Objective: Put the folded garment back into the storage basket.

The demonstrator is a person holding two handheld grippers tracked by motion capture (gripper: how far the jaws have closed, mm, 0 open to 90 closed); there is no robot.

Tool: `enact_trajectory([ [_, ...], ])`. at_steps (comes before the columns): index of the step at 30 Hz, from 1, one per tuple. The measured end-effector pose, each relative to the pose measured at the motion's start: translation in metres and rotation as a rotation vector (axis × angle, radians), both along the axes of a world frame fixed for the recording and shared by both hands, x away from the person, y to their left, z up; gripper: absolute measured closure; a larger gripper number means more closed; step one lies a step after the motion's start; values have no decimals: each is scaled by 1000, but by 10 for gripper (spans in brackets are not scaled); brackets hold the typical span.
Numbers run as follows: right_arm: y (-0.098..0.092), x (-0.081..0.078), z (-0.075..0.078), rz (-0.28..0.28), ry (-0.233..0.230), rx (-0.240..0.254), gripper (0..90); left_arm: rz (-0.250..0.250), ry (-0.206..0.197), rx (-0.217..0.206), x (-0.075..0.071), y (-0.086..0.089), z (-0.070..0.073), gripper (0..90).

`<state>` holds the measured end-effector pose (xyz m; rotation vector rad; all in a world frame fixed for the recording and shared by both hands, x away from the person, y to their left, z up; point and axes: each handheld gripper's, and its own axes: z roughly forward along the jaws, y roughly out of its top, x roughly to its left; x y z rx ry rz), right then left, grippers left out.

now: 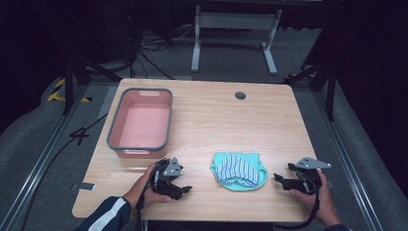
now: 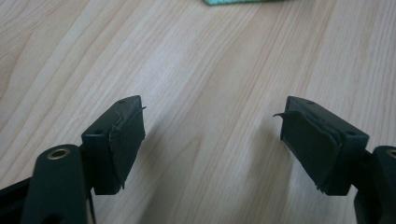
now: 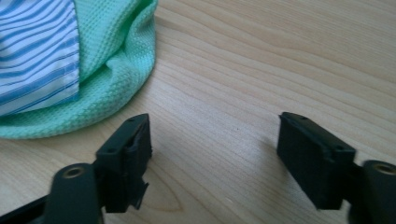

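Pink basin (image 1: 141,124), grey-rimmed, stands on the tabletop (image 1: 216,115) just beyond the left gripper (image 1: 185,189), on its far side and a little to its left; its near wall is close to the hand (image 1: 146,187) holding that gripper.

Left gripper: rests low over the tabletop, held by a hand in a dark sleeve with white stripes. Points toward the cloth pile. Jaws stand apart with bare wood grain between them in the left gripper view (image 2: 212,135); pads touch nothing. A sliver of green cloth shows at the top edge of that view, well ahead of the tips.

Cloth pile: a mint-green waffle-weave cloth (image 1: 239,185) lies on the tabletop between the two grippers, with a blue-and-white striped cloth (image 1: 236,169) folded on top of it. Apart from both grippers; nearer edge of the pile lies a short way off each set of jaws.

Right gripper (image 1: 278,179): held low over the tabletop, pointing toward the pile. In the right gripper view (image 3: 215,140) jaws stand apart, wood between them. The green cloth (image 3: 119,56) lies just ahead and to the left of the left-hand jaw, not touching it; the striped cloth (image 3: 35,51) sits farther left on top.
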<state>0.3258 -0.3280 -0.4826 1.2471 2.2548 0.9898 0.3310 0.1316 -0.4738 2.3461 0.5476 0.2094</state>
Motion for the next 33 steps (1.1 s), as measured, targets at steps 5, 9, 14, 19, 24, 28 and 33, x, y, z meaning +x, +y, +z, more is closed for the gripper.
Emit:
enact_trajectory([
  [5,7,2,9,20,-17,17,326,-5,-40,-15,0,-7,9,253],
  [9,13,3,19,24,-56,18,347,10,-40,-53,10,-13,17,256],
  [14,30,9,28,36,-71,19,350,62,-68,-58,21,-32,25,277],
  [19,48,20,30,43,-50,-9,328,71,-87,-57,29,-54,28,284],
  [24,55,28,27,58,-22,-11,353,119,-78,-54,42,-69,27,310],
  [28,60,33,24,83,-4,-9,412,112,-46,-58,54,-80,20,381],
  [33,69,40,18,112,10,-39,455,100,-7,-58,62,-89,12,385],
])
